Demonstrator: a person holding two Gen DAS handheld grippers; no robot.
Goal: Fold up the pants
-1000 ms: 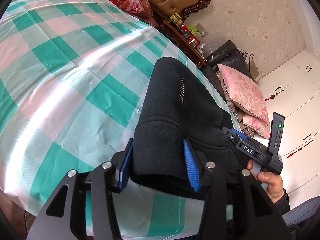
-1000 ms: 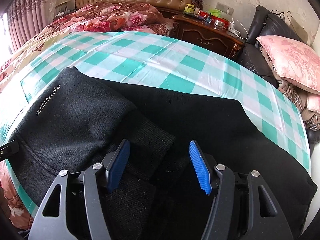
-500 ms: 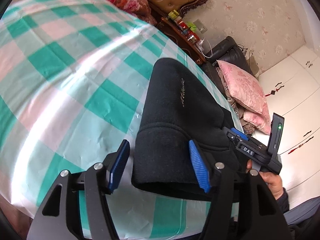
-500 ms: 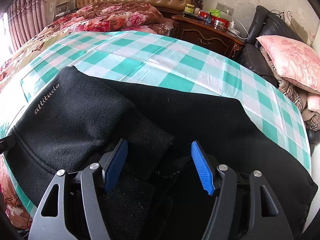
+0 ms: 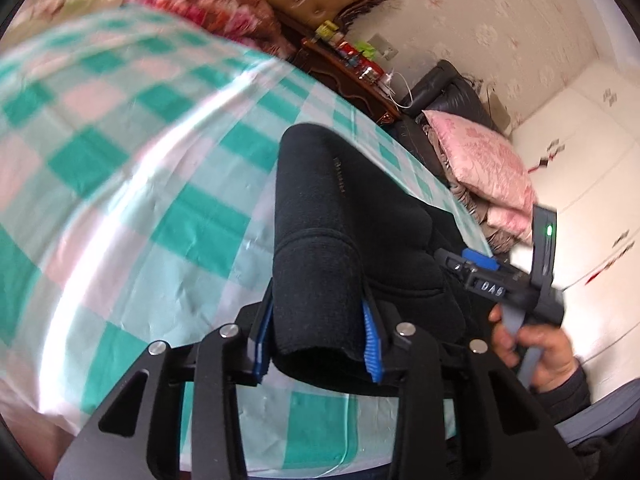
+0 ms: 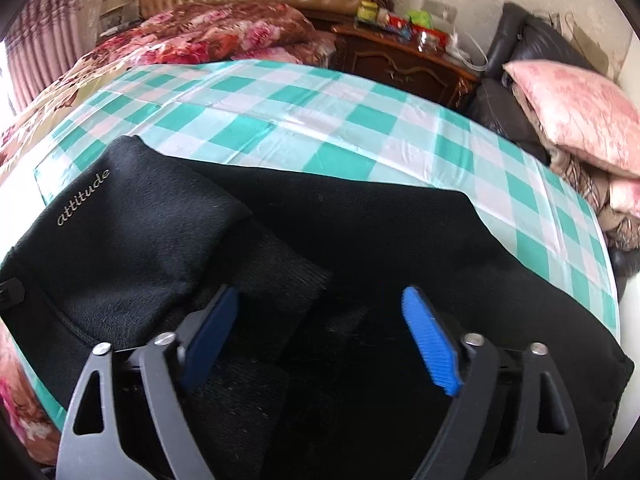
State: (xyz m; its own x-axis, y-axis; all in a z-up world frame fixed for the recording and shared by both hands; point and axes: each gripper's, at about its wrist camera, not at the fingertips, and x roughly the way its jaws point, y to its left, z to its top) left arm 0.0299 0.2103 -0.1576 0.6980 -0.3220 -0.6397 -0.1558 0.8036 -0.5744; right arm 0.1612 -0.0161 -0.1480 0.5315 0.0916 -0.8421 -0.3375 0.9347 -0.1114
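Black pants [image 6: 360,240] with the word "attitude" lie partly folded on a green and white checked tablecloth [image 6: 320,120]. In the left wrist view my left gripper [image 5: 318,336] is shut on a thick fold of the pants [image 5: 320,280] at the near table edge, blue pads pressed against both sides. My right gripper [image 6: 320,336] is open just above the pants, blue pads wide apart, empty. The right gripper also shows in the left wrist view [image 5: 500,280], held in a hand to the right.
A bed with a floral quilt [image 6: 208,36] stands behind the table. A dark wooden nightstand [image 6: 400,60] with small items, a black chair and pink pillows [image 6: 580,112] are at the back right. White wardrobe doors [image 5: 580,160] are on the right.
My left gripper opened half a second ago, then closed on the pants fold. My right gripper opened wider and stayed over the pants.
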